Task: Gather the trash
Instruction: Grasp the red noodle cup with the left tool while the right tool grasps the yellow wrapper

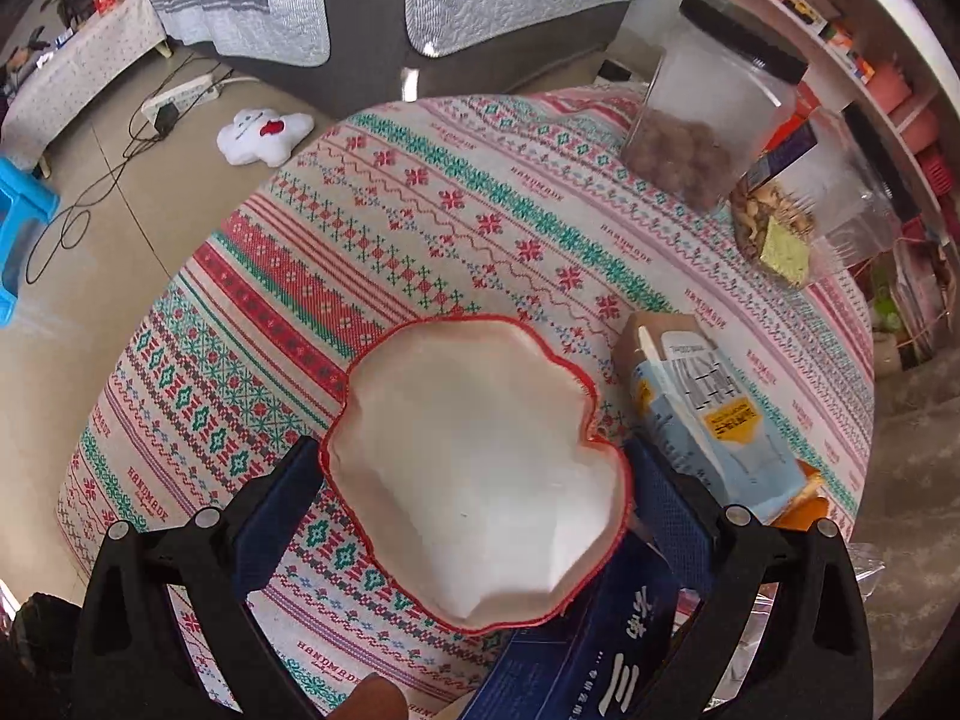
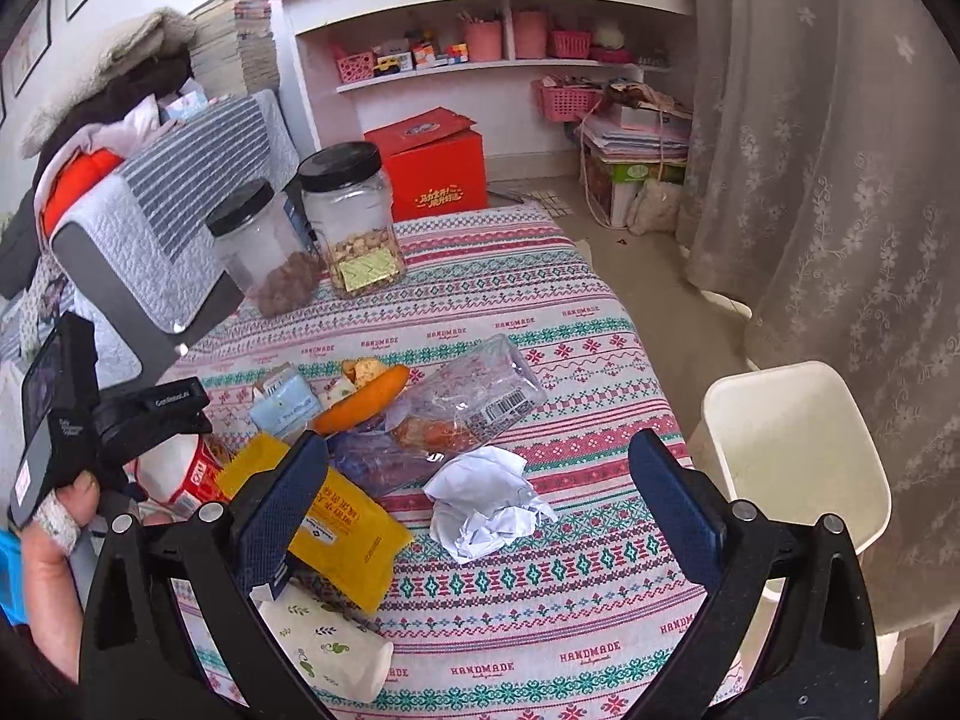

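Note:
In the left wrist view my left gripper (image 1: 474, 480) is open around a crushed white paper cup with a red rim (image 1: 474, 480), its mouth facing me. A light blue carton (image 1: 714, 414) and a dark blue box (image 1: 594, 654) lie to its right. In the right wrist view my right gripper (image 2: 480, 480) is open above a crumpled white paper ball (image 2: 486, 504). A yellow packet (image 2: 342, 522), clear plastic wrapper (image 2: 474, 396), orange peel (image 2: 366, 396) and a patterned paper cup (image 2: 324, 648) lie around it. A white trash bin (image 2: 798, 450) stands on the floor to the right.
Two black-lidded jars (image 2: 354, 216) stand at the table's far end on the patterned tablecloth (image 2: 540, 588). A red box (image 2: 438, 162) and white shelves (image 2: 480, 12) are behind. A grey sofa (image 1: 360, 12) and a cable strip (image 1: 180, 96) lie beyond the table in the left view.

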A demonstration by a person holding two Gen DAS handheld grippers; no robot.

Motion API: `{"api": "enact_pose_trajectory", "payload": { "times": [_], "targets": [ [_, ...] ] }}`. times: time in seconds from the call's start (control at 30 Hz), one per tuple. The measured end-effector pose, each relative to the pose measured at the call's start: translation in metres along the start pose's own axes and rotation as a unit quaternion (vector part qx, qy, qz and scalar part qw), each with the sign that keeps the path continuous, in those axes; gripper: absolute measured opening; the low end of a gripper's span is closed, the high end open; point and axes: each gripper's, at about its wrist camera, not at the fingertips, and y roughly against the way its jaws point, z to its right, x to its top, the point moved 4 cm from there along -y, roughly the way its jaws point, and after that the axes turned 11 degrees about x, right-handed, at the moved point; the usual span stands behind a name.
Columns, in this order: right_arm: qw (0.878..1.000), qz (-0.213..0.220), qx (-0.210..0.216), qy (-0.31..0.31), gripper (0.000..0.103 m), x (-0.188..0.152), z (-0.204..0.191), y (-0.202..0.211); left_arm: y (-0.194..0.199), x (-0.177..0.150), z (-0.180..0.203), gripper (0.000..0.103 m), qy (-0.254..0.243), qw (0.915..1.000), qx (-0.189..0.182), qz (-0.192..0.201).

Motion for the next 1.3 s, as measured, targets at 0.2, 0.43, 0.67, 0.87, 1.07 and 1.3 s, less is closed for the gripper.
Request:
{"api": "enact_pose_trajectory", "payload": {
  "times": [0.2,0.43,0.67,0.87,1.07,1.3],
  "targets": [
    [0.992,-0.077,0.054,0.08,0.096,-0.019,-0.023,-0.028,0.008,-0.004,-0.016,0.083,-0.017,0.9979,-0.06,-0.02],
    [0.976,-0.103,0.125,0.148,0.096,-0.029,-0.065,-0.04,0.056,0.0,-0.042,0.083,-0.032,0.9911,-0.128,0.015],
    [0.976,-0.12,0.123,0.13,0.093,-0.025,-0.099,-0.065,0.111,0.009,-0.057,0.083,-0.06,0.9819,-0.127,0.128],
    [0.976,-0.149,0.115,0.107,0.078,-0.028,-0.103,-0.089,0.115,0.015,-0.063,0.083,-0.067,0.9795,-0.126,0.142],
    [0.972,-0.18,0.117,0.093,0.013,-0.031,-0.097,-0.106,0.111,0.013,-0.068,0.083,-0.069,0.9797,-0.13,0.136],
    [0.978,-0.133,0.144,0.073,0.001,-0.015,-0.094,-0.081,0.112,0.012,-0.071,0.083,-0.061,0.978,-0.137,0.145]
  ]
}}
